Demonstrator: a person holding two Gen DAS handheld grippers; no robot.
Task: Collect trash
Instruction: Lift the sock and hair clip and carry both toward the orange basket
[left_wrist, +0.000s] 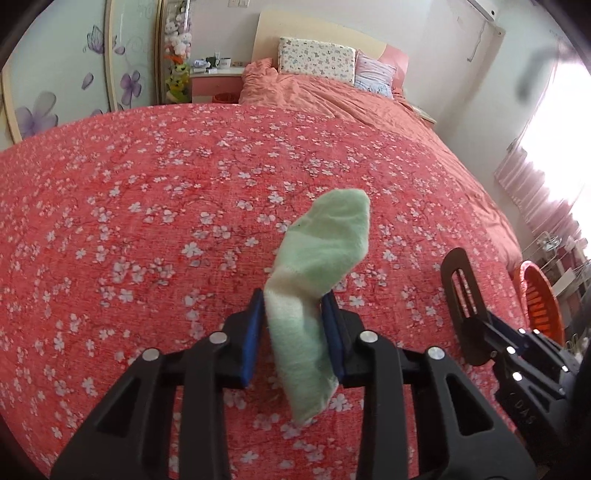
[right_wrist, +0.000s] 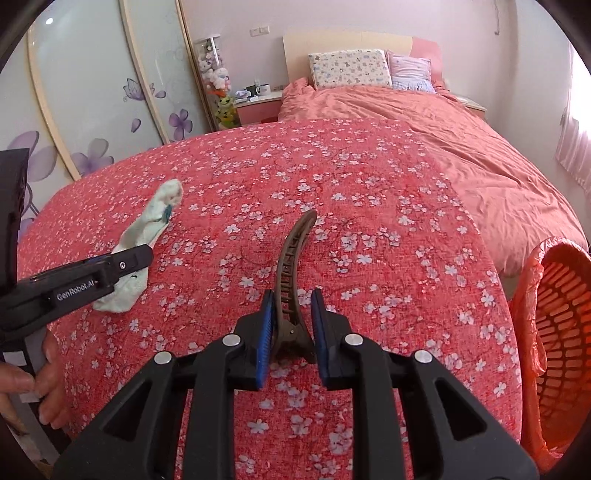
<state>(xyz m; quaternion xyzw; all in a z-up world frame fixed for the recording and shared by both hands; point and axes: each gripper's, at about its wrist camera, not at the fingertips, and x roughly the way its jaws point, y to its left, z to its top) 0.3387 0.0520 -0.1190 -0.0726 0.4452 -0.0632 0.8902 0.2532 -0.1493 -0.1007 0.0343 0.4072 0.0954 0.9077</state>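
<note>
"GenRobot.AI" left gripper (left_wrist: 293, 301) clamped on green sock (left_wrist: 325, 254); right gripper (right_wrist: 291, 301) on hair clip (right_wrist: 291, 273).

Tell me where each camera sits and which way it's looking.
Left wrist: on the left hand-held gripper, aimed down the bed toward the pillows; its fingers pinch a green sock.
Right wrist: on the right hand-held gripper, same heading; it clamps a brown hair clip; a hand shows at left.
Shared: bed, sock, hair clip, orange basket, each other's gripper.
</note>
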